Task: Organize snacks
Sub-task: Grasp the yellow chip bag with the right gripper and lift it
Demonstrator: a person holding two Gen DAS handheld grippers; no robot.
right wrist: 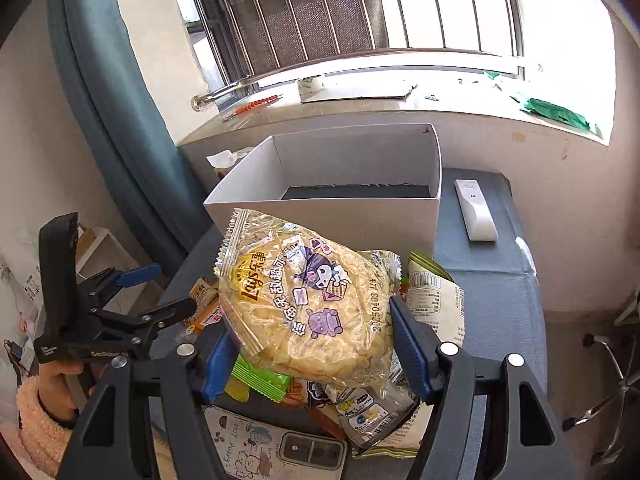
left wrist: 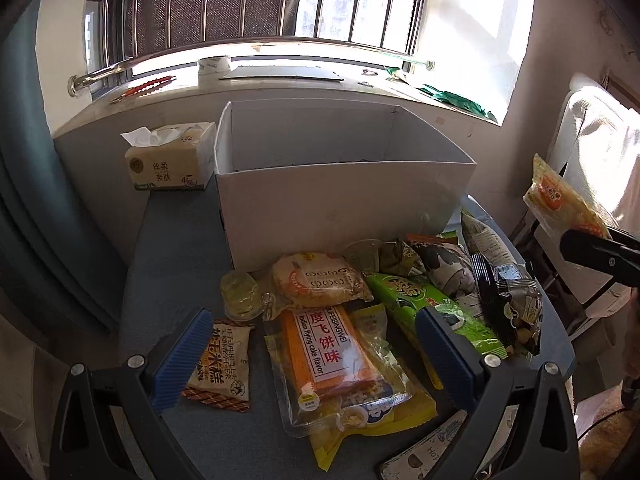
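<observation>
Our right tongs [right wrist: 316,344] clamp a chip bag [right wrist: 304,300] below the box [right wrist: 320,200] rim; left tongs [left wrist: 316,356] gape empty over snacks [left wrist: 336,344].

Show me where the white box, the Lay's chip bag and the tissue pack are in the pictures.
white box [left wrist: 328,208], left wrist view: its front wall.
Lay's chip bag [right wrist: 304,304], right wrist view: middle of the clear bag's printed face, between the blue pads.
tissue pack [left wrist: 168,168], left wrist view: its printed front face.
</observation>
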